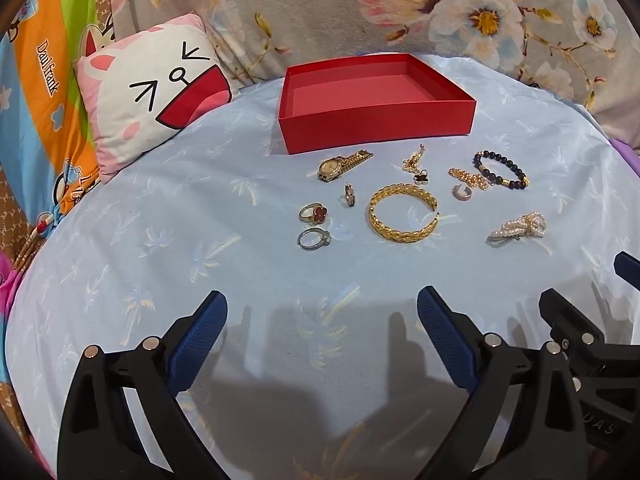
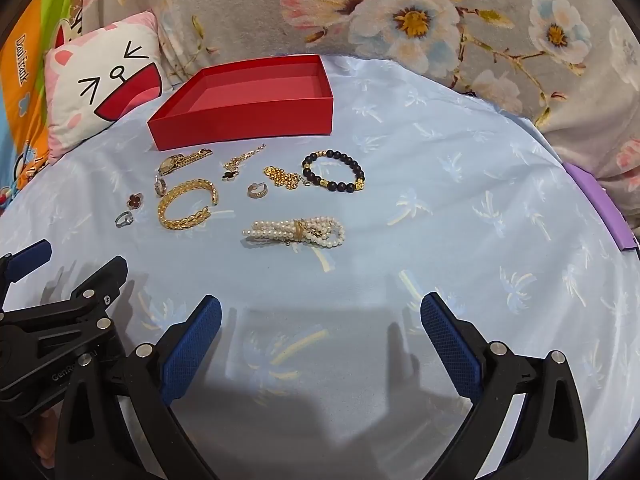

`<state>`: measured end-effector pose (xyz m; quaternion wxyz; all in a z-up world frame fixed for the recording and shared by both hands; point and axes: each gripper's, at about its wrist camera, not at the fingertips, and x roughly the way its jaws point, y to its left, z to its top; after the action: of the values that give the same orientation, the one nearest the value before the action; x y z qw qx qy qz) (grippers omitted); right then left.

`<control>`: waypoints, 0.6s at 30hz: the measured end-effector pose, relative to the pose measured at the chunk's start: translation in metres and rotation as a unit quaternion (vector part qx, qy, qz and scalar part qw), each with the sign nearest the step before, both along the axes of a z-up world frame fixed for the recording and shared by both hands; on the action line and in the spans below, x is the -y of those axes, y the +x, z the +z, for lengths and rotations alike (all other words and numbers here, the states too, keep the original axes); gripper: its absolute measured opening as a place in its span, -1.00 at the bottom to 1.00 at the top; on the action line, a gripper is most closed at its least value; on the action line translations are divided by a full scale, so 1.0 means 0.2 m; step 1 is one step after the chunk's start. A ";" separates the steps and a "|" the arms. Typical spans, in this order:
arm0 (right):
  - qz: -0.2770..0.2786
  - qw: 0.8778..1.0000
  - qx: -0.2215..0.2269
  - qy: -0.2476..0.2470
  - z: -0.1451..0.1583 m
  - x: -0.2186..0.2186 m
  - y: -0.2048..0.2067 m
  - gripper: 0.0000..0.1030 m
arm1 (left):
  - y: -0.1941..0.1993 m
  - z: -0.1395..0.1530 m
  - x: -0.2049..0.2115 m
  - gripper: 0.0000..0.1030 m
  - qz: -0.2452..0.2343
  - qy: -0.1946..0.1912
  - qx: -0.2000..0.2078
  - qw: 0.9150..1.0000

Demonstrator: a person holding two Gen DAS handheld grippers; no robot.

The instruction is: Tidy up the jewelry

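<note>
An empty red box sits at the back of the pale blue cloth. Jewelry lies spread in front of it: a gold watch, a gold cuff bangle, a black bead bracelet, a pearl piece, a red clover ring and a silver ring. My left gripper hangs open near the front edge, well short of the jewelry. My right gripper is open too, just in front of the pearls.
A cartoon cat pillow leans at the back left beside a colourful blanket. A floral quilt rises behind the box. A purple edge shows at the right. The other gripper sits close alongside in each view.
</note>
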<state>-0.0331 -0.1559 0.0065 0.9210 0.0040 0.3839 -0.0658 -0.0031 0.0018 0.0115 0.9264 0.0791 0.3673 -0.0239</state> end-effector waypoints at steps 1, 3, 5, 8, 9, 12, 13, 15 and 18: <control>-0.001 1.000 0.000 -0.001 0.00 0.00 0.00 0.90 | 0.00 0.00 0.00 0.81 0.000 0.000 0.000 1.000; -0.001 1.000 -0.001 -0.001 0.00 0.00 0.00 0.90 | 0.00 0.01 0.00 0.81 0.001 0.001 0.000 1.000; -0.001 1.000 -0.001 0.000 0.00 0.00 0.00 0.90 | 0.00 -0.01 0.00 0.81 0.000 0.001 0.000 1.000; -0.002 1.000 -0.001 -0.001 0.00 0.00 0.01 0.90 | 0.00 -0.01 0.01 0.81 0.000 0.001 0.000 1.000; -0.001 1.000 -0.001 -0.001 0.00 0.00 0.01 0.90 | 0.00 -0.01 0.01 0.81 0.000 0.001 -0.001 1.000; -0.002 1.000 -0.001 -0.002 0.00 -0.01 0.01 0.90 | 0.01 -0.01 0.01 0.81 0.000 0.002 -0.002 1.000; -0.002 1.000 -0.001 -0.002 0.00 0.00 0.01 0.90 | 0.01 -0.01 0.01 0.81 0.000 0.002 -0.002 1.000; -0.002 1.000 -0.001 -0.002 0.00 -0.01 0.01 0.90 | 0.02 -0.01 0.01 0.81 0.001 0.004 -0.002 1.000; -0.002 1.000 -0.001 -0.002 0.00 0.00 0.01 0.90 | 0.00 -0.02 0.00 0.79 -0.001 0.002 0.001 1.000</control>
<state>-0.0315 -0.1550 0.0066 0.9206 0.0030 0.3846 -0.0680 -0.0022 0.0012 0.0077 0.9267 0.0812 0.3661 -0.0242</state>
